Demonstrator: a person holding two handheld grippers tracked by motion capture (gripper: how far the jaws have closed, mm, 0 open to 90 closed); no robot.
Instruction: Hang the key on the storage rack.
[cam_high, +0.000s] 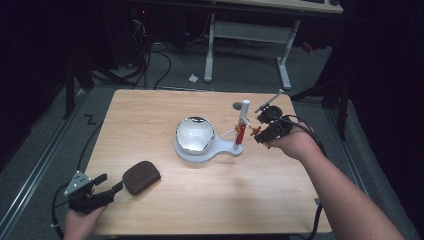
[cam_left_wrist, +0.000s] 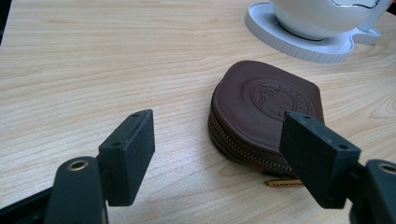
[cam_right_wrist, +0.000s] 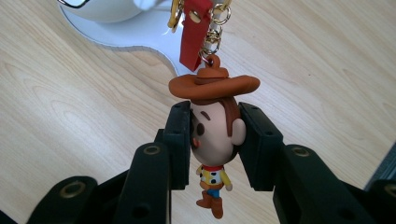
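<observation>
Where right tool (cam_right_wrist: 215, 144) clamps: cowboy figurine (cam_right_wrist: 214, 140) — brown hat | red strap (cam_right_wrist: 194, 32)

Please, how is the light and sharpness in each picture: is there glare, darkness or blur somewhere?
High view: the room around the table is very dark, and the shiny bowl shows bright glare. Left gripper view: the brown pouch is sharp. Right gripper view: the cowboy figure is clear, evenly lit.
</observation>
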